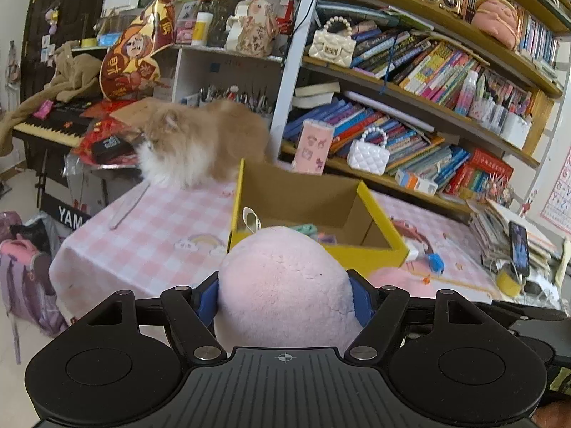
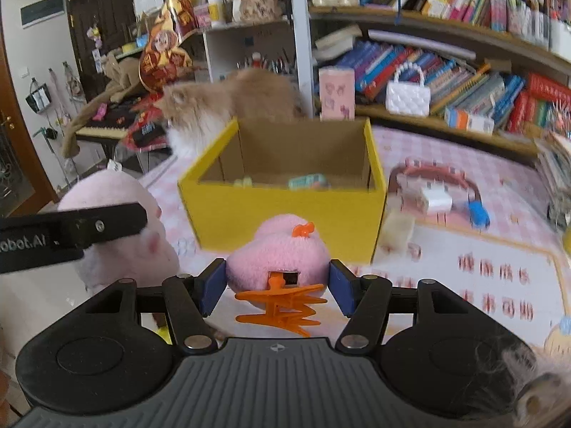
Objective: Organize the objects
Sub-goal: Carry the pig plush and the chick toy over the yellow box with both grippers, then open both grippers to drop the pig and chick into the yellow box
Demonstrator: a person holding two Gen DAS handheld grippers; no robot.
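1. Room: I see a crowded bookshelf (image 1: 428, 71) behind the table, a keyboard piano (image 1: 53, 125) off to the left, and a white rack of pens between them. Nothing there bears on the move.
2. Table (image 1: 150, 228): pink-checked cloth, printed mat on its right part. A long-haired ginger cat (image 1: 200, 142) stands on the far side, just behind the box; I judge it the one thing that could wander into the path.
3. Yellow box (image 2: 285, 210): open-topped cardboard, directly ahead of both sets of jaws and beyond them, its near wall facing me. Small items already lie on its floor. I take it as the drop target.
4. Large pink plush (image 1: 285, 285): round, filling the left gripper (image 1: 285, 296); the jaws stand mid-wide and their blue pads press its two sides. It sits between me and the box's near left corner, so forward and over the rim is the line.
5. Small pink plush (image 2: 278, 260): orange bow on top, orange plastic feet below, clamped between the right gripper (image 2: 278, 285) jaws at mid width. It hangs square on to the near wall, below the rim as seen, and I judge this hand the better aligned.
6. White charger (image 2: 435, 199) and blue item (image 2: 478, 214): loose on the mat, right of the box, well apart from either hand.
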